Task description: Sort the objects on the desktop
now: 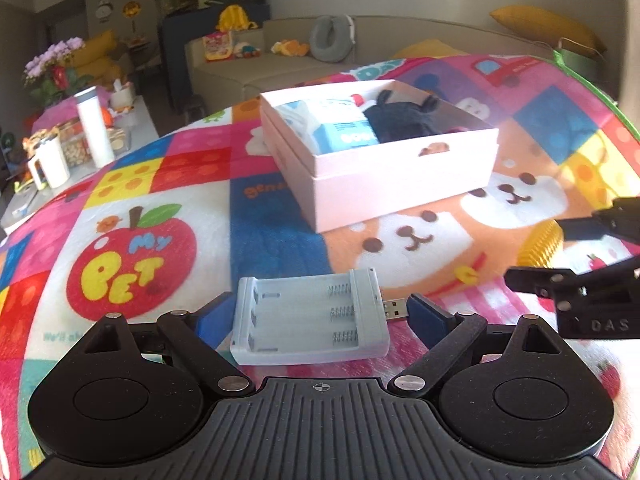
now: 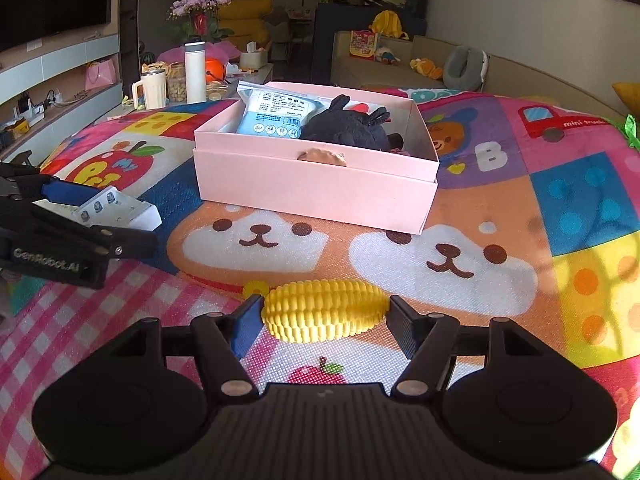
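Two items are already in the pink box: a blue-and-white packet at its left end and a dark plush toy beside it, right of centre. That part looks done. Two items are still out on the patterned mat, and you have one at each gripper.

Your right gripper is clamped on the toy corn cob: one pad on each end, no gap visible either side. The cob is near the mat's front edge, well short of the box. Its long axis runs left-right across the right wrist view, level, parallel to the box's near wall. Which end is the tip you can't really tell from here.

Your left gripper has its fingers apart around the white battery charger. The left pad sits just beside the case, contact unclear. The right pad is just off the USB plug, with a small gap. So it's bracketed, not gripped, as far as the left wrist view shows. The charger lies flat, slots up, long axis left-right, with the plug pointing right toward the corn. It's near the mat's front, well apart from the box.

Left to do, by my read: close on the charger, then carry both items forward and drop them into the box. The free room is at its right end.
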A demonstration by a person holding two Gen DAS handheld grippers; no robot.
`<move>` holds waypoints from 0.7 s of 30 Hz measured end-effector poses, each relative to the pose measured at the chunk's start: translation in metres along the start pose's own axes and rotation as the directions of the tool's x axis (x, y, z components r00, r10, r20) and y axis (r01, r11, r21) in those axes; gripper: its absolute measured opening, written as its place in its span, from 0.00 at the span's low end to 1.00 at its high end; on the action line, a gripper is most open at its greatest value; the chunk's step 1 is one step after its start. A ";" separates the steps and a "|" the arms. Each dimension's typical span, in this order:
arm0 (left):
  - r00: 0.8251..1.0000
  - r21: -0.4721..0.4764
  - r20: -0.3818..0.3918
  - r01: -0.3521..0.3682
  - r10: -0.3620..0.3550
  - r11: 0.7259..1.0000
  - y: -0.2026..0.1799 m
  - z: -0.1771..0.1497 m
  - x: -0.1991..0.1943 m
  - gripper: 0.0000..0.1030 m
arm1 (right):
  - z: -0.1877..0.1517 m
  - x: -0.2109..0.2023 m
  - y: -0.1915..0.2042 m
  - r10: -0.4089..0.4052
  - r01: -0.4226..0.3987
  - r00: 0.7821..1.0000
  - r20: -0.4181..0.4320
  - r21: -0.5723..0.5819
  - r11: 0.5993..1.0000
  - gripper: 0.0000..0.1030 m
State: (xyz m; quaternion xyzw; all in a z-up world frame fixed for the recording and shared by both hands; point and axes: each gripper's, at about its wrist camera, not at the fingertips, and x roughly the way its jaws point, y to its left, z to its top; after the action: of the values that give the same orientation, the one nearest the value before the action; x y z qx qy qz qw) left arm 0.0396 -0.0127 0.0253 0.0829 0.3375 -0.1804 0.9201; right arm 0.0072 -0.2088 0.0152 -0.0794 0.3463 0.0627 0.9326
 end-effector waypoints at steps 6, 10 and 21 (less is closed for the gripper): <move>0.996 0.046 0.061 0.064 -0.067 0.997 -0.018 0.013 -0.018 0.92 | 0.010 -0.027 -0.011 -0.057 0.059 0.996 0.062 -0.039 0.997 0.65; 0.980 0.024 0.193 0.054 -0.058 0.998 -0.013 0.062 -0.020 0.92 | 0.038 -0.051 -0.040 -0.102 0.097 0.983 0.155 0.044 0.994 0.65; 0.952 -0.098 0.306 0.039 -0.007 0.994 0.001 0.199 0.043 0.99 | 0.065 -0.063 -0.077 -0.118 0.081 0.963 0.242 0.159 0.984 0.65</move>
State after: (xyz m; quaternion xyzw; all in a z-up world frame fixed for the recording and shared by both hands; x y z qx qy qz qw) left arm 0.1878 -0.0779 0.1485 0.0026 0.2009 -0.1840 0.9622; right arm 0.0144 -0.2755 0.1133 -0.0189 0.2251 -0.0007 0.9741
